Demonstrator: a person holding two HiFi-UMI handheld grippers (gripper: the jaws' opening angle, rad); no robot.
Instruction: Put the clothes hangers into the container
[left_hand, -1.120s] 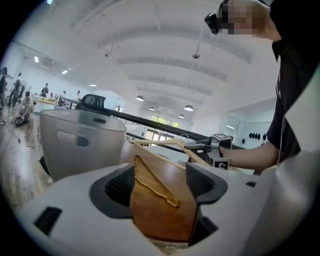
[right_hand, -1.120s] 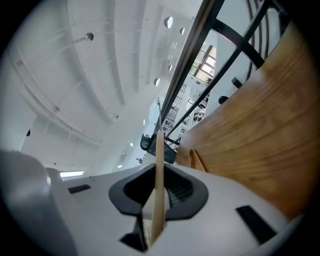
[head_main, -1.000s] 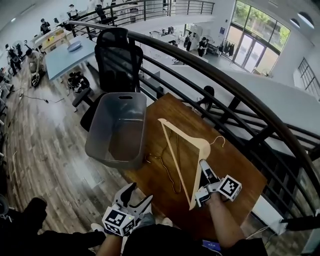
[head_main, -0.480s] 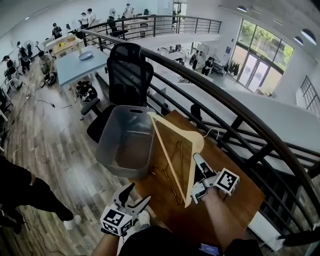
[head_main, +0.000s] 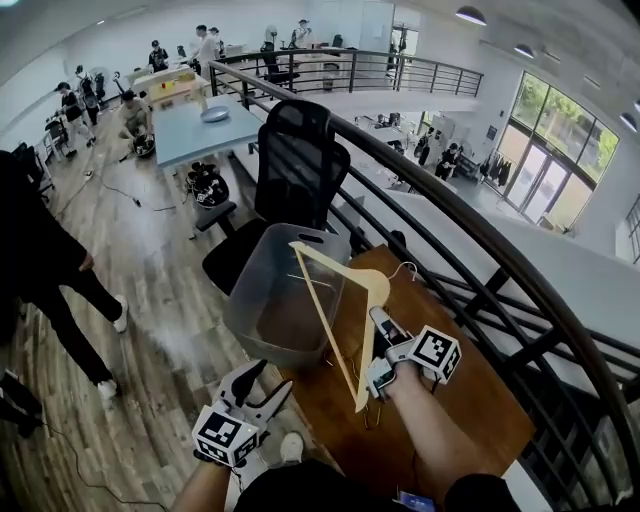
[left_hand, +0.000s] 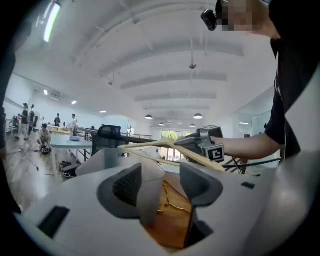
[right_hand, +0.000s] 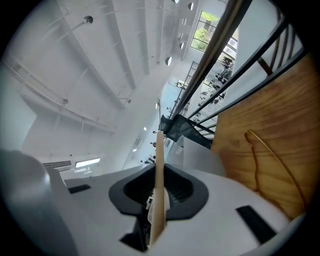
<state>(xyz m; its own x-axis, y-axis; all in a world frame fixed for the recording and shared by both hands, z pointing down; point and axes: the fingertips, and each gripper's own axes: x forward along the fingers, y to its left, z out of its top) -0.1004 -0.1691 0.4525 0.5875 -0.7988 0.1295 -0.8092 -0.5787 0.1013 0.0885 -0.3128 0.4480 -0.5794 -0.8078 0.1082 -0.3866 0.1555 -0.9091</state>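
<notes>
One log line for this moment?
right gripper: holds wooden hanger near grey bin | left gripper: empty, jaws closing | wire hanger: on table

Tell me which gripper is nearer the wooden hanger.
Right: the right gripper clamps the wooden hanger; the left gripper sits apart, lower left, jaws closing, empty.

The left gripper (head_main: 262, 385) hangs low beside the body, its jaws closing on nothing. The right gripper (head_main: 378, 350), on an outstretched bare forearm, pinches a pale wooden clothes hanger (head_main: 374, 292), apparently near one arm's end.
</notes>
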